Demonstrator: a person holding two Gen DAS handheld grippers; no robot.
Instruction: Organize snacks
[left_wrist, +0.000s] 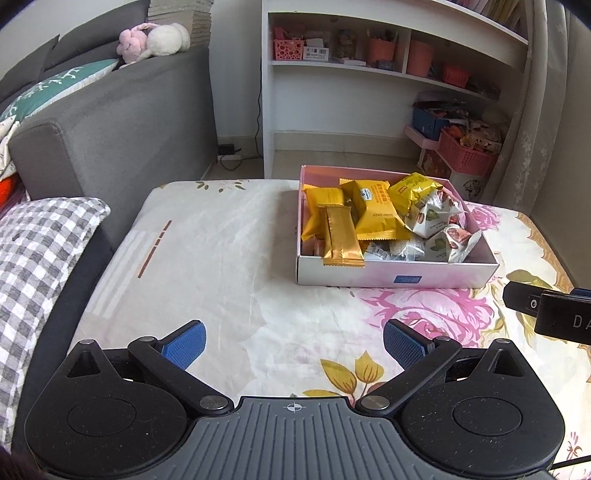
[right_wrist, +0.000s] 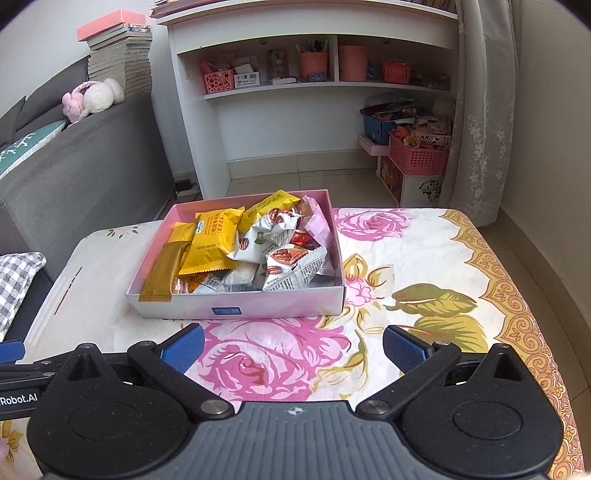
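Snacks fill a shallow pink box (left_wrist: 391, 275) that rests on a table covered by a floral cloth (left_wrist: 229, 258), ahead of both pairs of fingers. Left gripper (left_wrist: 294, 341): blue-padded fingers spread wide, nothing between them, held above bare cloth; the box lies ahead and to the right of its fingertips, well apart from them. Right gripper (right_wrist: 293, 341): fingers likewise spread and empty, above a printed pink rose; the box (right_wrist: 240, 304) lies ahead and slightly left, near but not touching. Contents: a gold bar wrapper (right_wrist: 164, 271) overhanging the near wall at the left, a yellow packet (right_wrist: 211, 245) beside it, and white nut packets (right_wrist: 291, 267) piled toward the right. Background beyond the fingertips: a white shelf unit (right_wrist: 258, 94), a grey sofa (left_wrist: 122, 122), and a plush toy (left_wrist: 155, 40) on the sofa's back.
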